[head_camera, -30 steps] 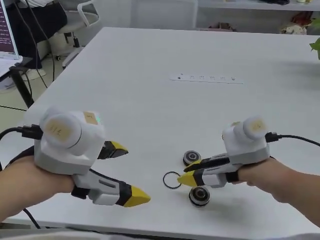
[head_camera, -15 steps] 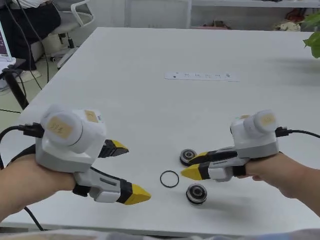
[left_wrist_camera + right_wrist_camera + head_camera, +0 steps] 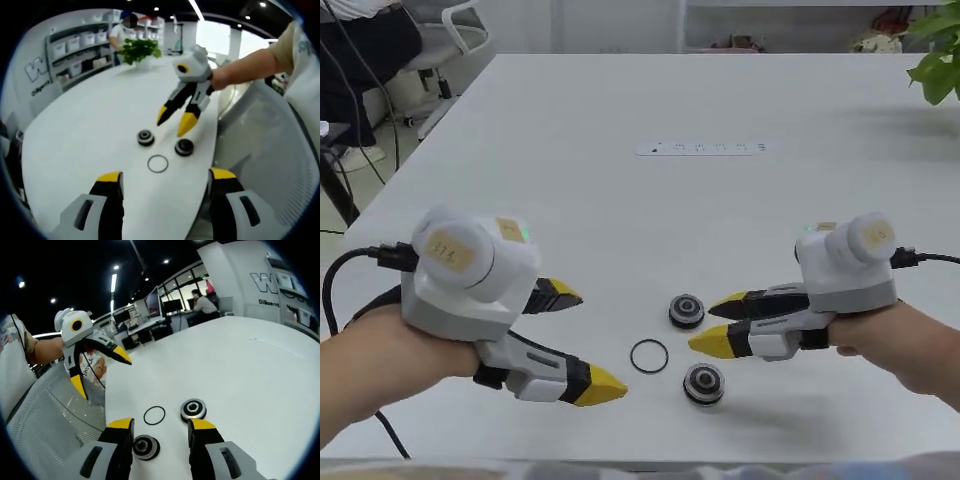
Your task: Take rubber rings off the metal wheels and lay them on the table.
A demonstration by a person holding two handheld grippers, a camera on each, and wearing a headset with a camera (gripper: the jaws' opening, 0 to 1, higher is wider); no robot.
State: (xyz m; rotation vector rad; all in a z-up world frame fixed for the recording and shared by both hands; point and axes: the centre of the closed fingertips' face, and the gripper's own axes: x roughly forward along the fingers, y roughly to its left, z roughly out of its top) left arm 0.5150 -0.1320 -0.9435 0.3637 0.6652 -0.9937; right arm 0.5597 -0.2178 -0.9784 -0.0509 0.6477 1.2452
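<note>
While both grippers hang just above the white table (image 3: 620, 200), it's the right gripper (image 3: 705, 325) that has the position, jaws spread wide and gripping nothing. Look along its own view: one metal wheel (image 3: 145, 447) shows inside the gap between the jaws, tucked close to the jaw on the left of that view. The second metal wheel (image 3: 193, 409) lies just past the tip of the other jaw. Straight ahead of the gap, a little beyond both tips, a loose rubber ring (image 3: 154, 415) lies flat on the table, touching neither wheel.

Over to the left gripper (image 3: 592, 340): jaws also wide apart and empty. From there the ring is dead ahead of the gap, with both wheels farther out behind it. So the right is plainly the nearer gripper to either wheel.

Both wheels lie flat, hub up, so neither has a long side to favour. Which one wears rubber I cannot tell, as both look dark-edged. My call: the wheel inside the right jaws' gap is the one to go for next.
</note>
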